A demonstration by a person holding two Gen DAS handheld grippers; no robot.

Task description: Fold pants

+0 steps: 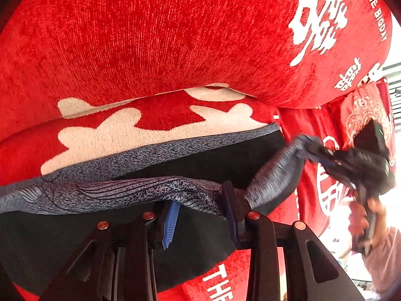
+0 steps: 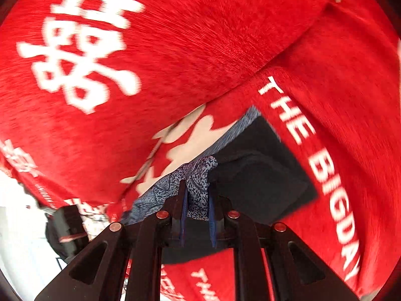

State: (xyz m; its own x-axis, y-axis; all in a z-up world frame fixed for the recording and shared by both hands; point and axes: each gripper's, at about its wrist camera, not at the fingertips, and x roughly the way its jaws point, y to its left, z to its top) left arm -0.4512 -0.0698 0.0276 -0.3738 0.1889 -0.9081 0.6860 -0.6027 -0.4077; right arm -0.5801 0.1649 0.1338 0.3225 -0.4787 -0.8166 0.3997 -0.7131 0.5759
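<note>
The pants [image 1: 190, 160] are black with a grey-blue patterned waistband and lie on a red cushion cover. In the left wrist view my left gripper [image 1: 200, 213] stands with its jaws apart around the lifted waistband edge [image 1: 140, 190], the cloth draped over the blue pads. My right gripper [image 1: 315, 148] shows blurred at the right, shut on the far end of the band. In the right wrist view my right gripper [image 2: 196, 205] is shut on the patterned waistband [image 2: 198, 180], with the black pants [image 2: 260, 175] behind it.
Red cushions [image 1: 155, 32] with white characters and "THE BIGDAY" lettering fill the background and lie under the pants [image 2: 320, 95]. A hand in a pink sleeve [image 1: 376, 225] holds the right gripper. A bright white area lies at the lower left of the right wrist view [image 2: 22, 225].
</note>
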